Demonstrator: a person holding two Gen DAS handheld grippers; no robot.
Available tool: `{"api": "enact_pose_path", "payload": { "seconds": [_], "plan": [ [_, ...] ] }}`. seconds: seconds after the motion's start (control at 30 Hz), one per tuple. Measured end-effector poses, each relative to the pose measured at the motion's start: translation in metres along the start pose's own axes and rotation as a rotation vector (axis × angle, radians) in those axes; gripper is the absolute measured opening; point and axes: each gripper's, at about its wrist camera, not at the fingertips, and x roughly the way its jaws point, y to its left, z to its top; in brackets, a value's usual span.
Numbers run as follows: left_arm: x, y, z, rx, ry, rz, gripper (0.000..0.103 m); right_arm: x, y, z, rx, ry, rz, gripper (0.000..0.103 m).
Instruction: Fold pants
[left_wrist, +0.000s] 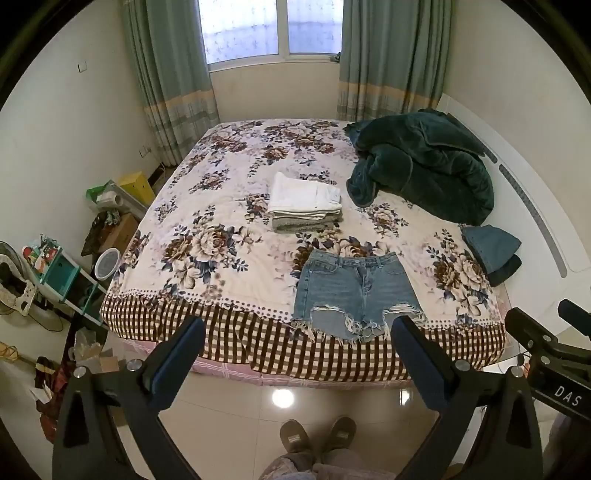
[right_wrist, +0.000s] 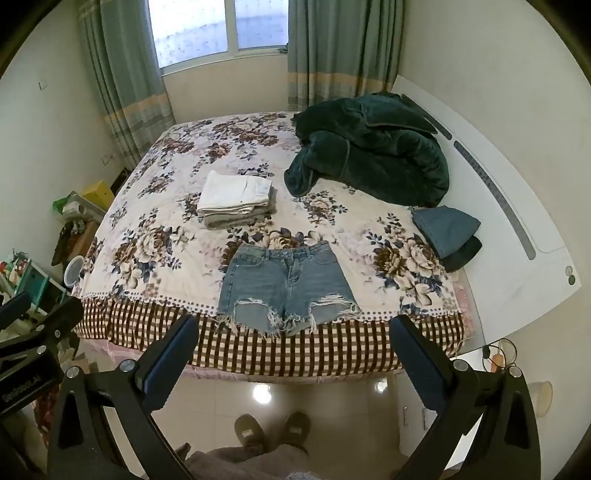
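Note:
A pair of light blue ripped denim shorts (left_wrist: 354, 291) lies flat on the floral bed cover near the bed's front edge, waistband away from me; it also shows in the right wrist view (right_wrist: 284, 284). My left gripper (left_wrist: 297, 325) is open and empty, held above the floor in front of the bed, short of the shorts' hem. My right gripper (right_wrist: 295, 325) is open and empty at about the same distance. Part of the right gripper's body shows at the right of the left wrist view (left_wrist: 546, 354).
A folded stack of white and grey clothes (left_wrist: 304, 203) sits mid-bed. A dark green quilt (left_wrist: 421, 166) is heaped at the back right. Folded blue and dark garments (left_wrist: 493, 251) lie by the white headboard (left_wrist: 535, 206). Clutter and a shelf (left_wrist: 62, 273) stand left of the bed.

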Motion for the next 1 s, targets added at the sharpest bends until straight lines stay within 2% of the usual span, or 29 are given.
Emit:
{"api": "enact_pose_path", "payload": {
  "seconds": [0.73, 1.0],
  "plan": [
    [-0.001, 0.001, 0.000, -0.001, -0.008, -0.001, 0.103, -0.005, 0.004, 0.001, 0.007, 0.001, 0.006, 0.103],
    [-0.008, -0.008, 0.014, -0.001, -0.008, -0.002, 0.103, -0.002, 0.006, -0.002, 0.004, 0.002, 0.006, 0.103]
  ]
}}
